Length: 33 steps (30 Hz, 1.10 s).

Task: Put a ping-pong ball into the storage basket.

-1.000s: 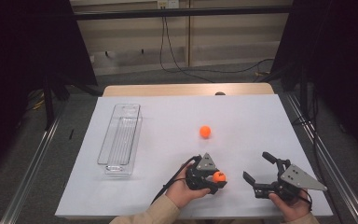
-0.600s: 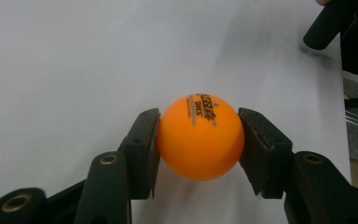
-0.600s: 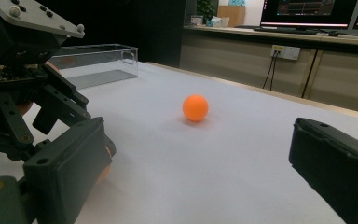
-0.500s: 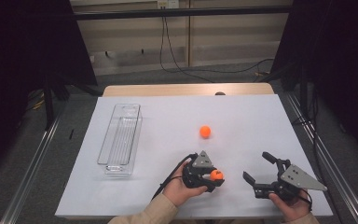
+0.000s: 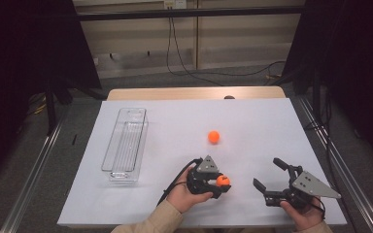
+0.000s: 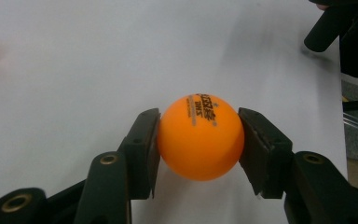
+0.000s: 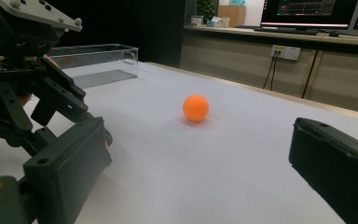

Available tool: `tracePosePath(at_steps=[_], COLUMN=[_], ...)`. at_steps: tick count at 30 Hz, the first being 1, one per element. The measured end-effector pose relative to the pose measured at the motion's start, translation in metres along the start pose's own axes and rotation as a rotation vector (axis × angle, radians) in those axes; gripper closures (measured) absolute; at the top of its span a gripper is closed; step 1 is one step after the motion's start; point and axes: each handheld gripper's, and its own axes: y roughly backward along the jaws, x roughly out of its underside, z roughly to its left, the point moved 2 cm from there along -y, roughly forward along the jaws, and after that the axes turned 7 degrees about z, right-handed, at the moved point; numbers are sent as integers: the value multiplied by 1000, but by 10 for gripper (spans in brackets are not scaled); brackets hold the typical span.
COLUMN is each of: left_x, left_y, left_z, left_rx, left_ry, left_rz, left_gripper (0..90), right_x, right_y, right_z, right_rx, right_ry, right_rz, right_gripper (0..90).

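Orange ping-pong ball (image 6: 200,136) pinched by left gripper (image 5: 218,182) | right gripper (image 5: 271,182) jaws spread, right of it | second orange ball (image 5: 214,137) beyond

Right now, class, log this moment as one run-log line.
left claw: shut on printed orange ball | right claw: open | plain orange ball: loose on white table

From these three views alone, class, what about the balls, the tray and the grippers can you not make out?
- Held ball: its print is too small to read in the left gripper view; the left gripper hides most of it in the high view.
- Clear tray: its near end is hidden behind the left gripper in the right gripper view.
- Right gripper: the jaws are cut off by the bottom edge.
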Motion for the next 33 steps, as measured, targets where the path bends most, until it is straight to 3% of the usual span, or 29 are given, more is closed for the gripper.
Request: tracePosePath(at_steps=[33], left_x=[-1], left_y=[16], left_z=[9], left_rx=[-17], left_ry=[19], left_rz=[-19], left_gripper=[509], right_x=[0], right_y=[0], right_z=[0], right_rx=[-3], right_ry=[1], right_rz=[0], right_gripper=[38])
